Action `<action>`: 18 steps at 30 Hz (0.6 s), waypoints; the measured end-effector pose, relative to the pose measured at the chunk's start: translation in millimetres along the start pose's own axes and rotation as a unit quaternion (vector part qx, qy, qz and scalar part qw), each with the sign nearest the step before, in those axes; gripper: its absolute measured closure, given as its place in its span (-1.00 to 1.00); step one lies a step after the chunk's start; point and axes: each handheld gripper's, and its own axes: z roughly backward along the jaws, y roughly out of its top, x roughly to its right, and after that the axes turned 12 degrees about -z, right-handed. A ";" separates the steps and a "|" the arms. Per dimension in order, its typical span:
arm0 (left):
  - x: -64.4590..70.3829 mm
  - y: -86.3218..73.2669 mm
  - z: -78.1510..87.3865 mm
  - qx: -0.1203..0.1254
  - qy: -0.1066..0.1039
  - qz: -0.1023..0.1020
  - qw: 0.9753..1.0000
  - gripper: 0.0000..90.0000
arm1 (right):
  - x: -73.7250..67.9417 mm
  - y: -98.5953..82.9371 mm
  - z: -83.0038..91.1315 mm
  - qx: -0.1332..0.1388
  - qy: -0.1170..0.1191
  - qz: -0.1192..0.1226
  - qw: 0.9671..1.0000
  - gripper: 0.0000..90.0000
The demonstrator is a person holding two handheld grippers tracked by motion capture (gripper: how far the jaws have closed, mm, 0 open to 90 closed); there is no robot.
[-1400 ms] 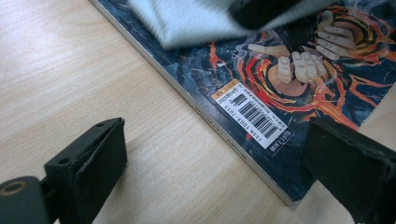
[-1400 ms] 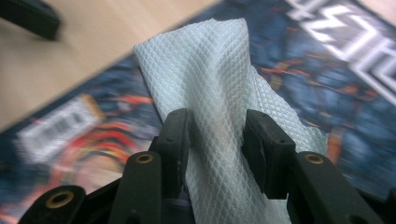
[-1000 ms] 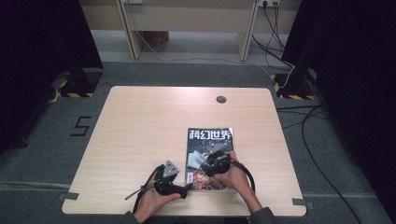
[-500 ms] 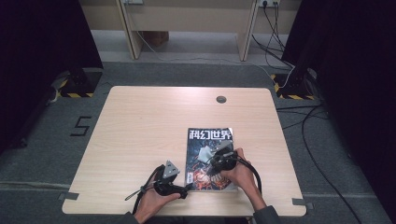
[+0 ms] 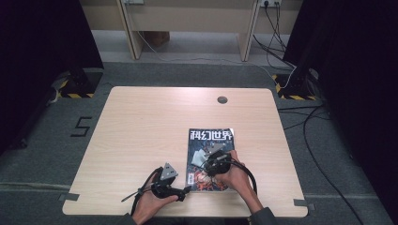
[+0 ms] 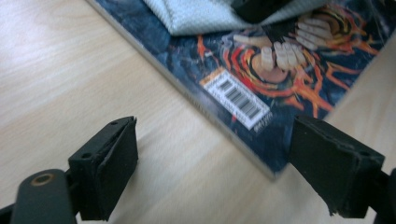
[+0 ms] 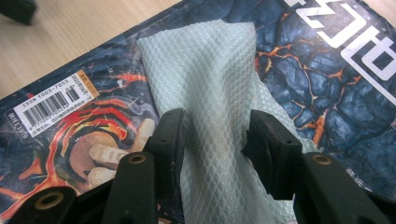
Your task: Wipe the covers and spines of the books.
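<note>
The right gripper (image 7: pixel 212 133) pinches a fold of a pale, diamond-textured cloth (image 7: pixel 210 79) between its two black jaws, the fabric bunching up where they squeeze it and spreading flat farther out. The cloth lies on the cover of a magazine (image 7: pixel 327 93) printed with dark cracked-lava art, white title characters and a barcode label (image 7: pixel 49 105) near one edge. In the high view this gripper (image 5: pixel 213 159) sits over the middle of the magazine (image 5: pixel 206 180), which lies flat on the near right part of the light wooden table (image 5: pixel 141 126). The left gripper (image 6: pixel 212 172) holds nothing, its jaws spread wide just above bare wood, with the magazine's near corner (image 6: pixel 275 168) and barcode between and beyond them; the cloth's edge (image 6: pixel 196 18) shows farther off. From above, the left gripper (image 5: pixel 185 190) rests just beside the magazine's left lower edge. A round cable hole (image 5: pixel 222 100) sits well apart near the far edge, and cables (image 5: pixel 305 122) trail across the grey floor to the right.
</note>
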 end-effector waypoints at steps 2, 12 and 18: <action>0.1 -1.8 6.2 0.000 -0.001 0.002 1.000 -0.66 | -0.7 -0.9 0.4 0.002 -0.001 -0.003 1.000 0.29; 7.1 -12.3 25.4 -0.009 -0.033 -0.023 0.999 -0.65 | -28.4 -0.3 0.7 -0.004 0.024 0.029 0.999 0.33; 0.4 -15.7 29.6 -0.009 -0.024 -0.010 1.000 -0.65 | -45.4 -6.5 4.1 -0.001 0.037 0.040 0.999 0.33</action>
